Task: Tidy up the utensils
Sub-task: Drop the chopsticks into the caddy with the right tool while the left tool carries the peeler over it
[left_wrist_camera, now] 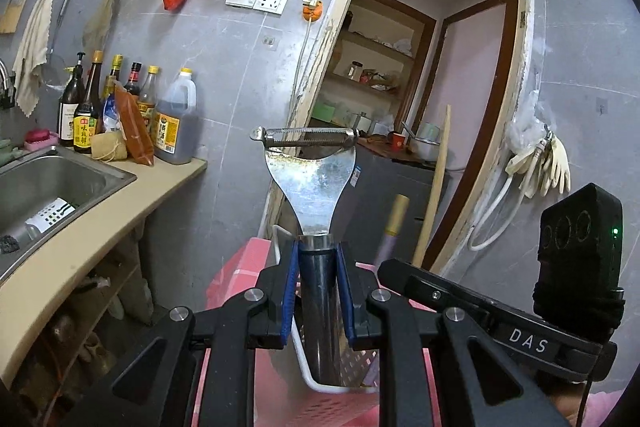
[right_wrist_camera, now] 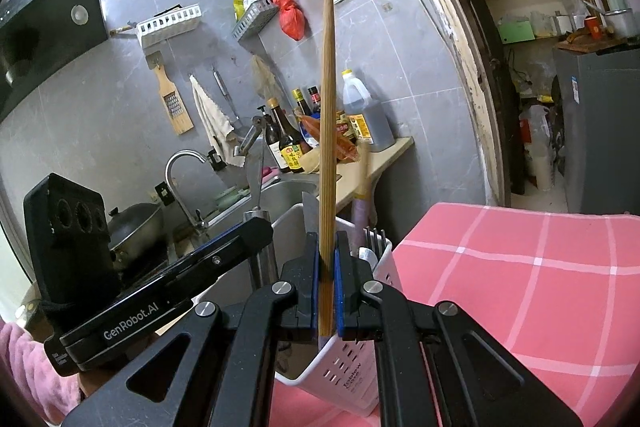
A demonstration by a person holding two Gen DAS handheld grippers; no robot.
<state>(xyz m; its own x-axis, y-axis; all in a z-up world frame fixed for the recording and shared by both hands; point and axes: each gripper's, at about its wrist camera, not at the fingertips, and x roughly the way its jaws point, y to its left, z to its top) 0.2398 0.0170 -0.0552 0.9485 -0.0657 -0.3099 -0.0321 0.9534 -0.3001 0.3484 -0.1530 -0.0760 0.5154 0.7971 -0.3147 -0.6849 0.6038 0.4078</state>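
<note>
My left gripper (left_wrist_camera: 317,255) is shut on the dark handle of a steel peeler (left_wrist_camera: 310,179), which points up with its blade at the top. The handle's lower end is inside a white slotted utensil holder (left_wrist_camera: 352,367). My right gripper (right_wrist_camera: 327,247) is shut on a long wooden chopstick (right_wrist_camera: 328,131), held upright over the same white holder (right_wrist_camera: 348,379). Forks (right_wrist_camera: 374,237) and a knife blade (right_wrist_camera: 309,211) stand in the holder. The left gripper and peeler (right_wrist_camera: 256,163) show at the left of the right wrist view. The right gripper's body (left_wrist_camera: 480,303) shows in the left wrist view.
The holder stands on a pink checked cloth (right_wrist_camera: 520,287). A steel sink (left_wrist_camera: 44,187) and counter with sauce bottles (left_wrist_camera: 120,107) lie to the left. A tap (right_wrist_camera: 180,171) and wok (right_wrist_camera: 136,223) are by the sink. A doorway with a fridge (right_wrist_camera: 600,131) is at right.
</note>
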